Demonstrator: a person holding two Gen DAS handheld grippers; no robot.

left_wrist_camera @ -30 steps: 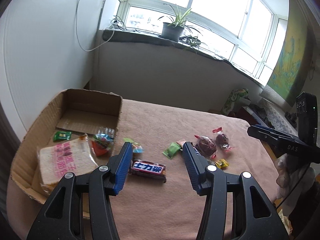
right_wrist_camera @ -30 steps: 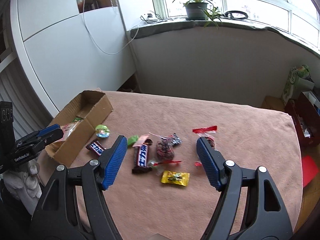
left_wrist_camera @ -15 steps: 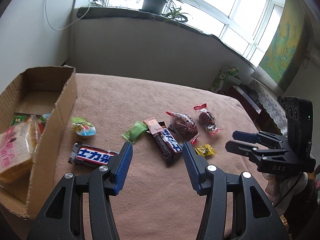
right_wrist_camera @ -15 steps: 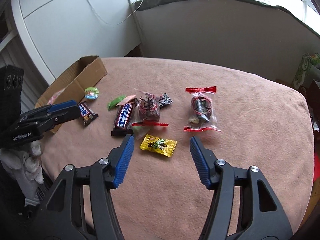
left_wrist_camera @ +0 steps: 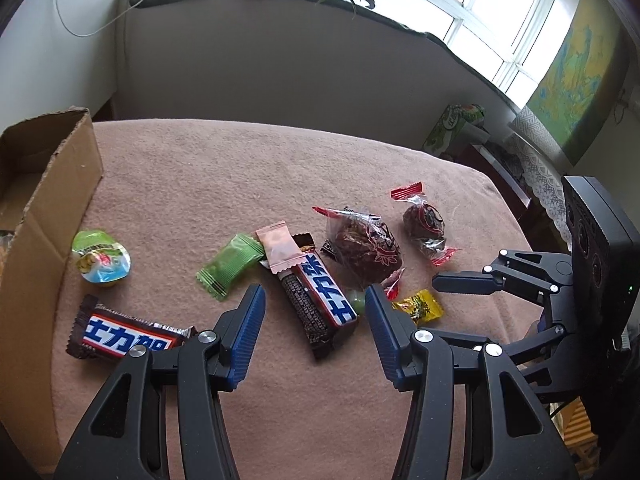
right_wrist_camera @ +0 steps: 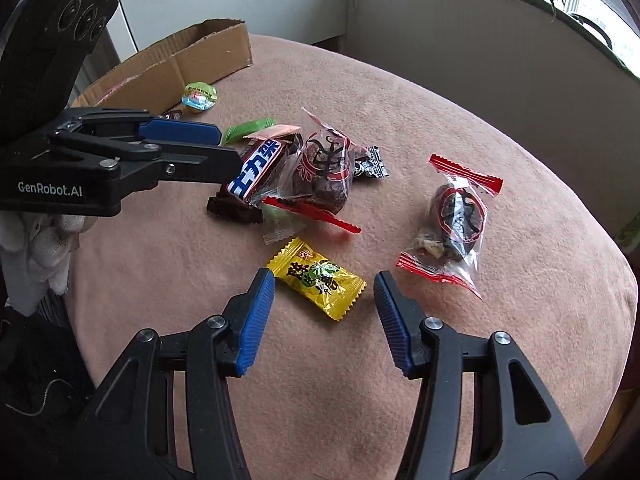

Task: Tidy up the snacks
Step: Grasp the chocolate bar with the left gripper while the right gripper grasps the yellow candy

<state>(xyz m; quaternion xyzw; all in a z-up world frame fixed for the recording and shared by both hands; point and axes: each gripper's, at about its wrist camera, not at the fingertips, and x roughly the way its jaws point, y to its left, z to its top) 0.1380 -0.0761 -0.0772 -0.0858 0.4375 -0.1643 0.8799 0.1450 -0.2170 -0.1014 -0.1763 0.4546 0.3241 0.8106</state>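
Two claws, L (left_wrist_camera: 314,306) & R (right_wrist_camera: 324,282), both apart & empty; Snickers bar (left_wrist_camera: 320,300) long axis diagonal btwn L pads.

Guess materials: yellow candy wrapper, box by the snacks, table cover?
Yellow candy wrapper: likely glossy plastic film, with crimped, serrated ends. Cardboard box: matte corrugated cardboard, ragged brown edge. Table cover: apparently soft fuzzy fabric, pinkish-brown, no shine.

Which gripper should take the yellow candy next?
Right. The right gripper is open with the yellow candy lying just ahead between its fingers. The left gripper is open over the chocolate bar instead.
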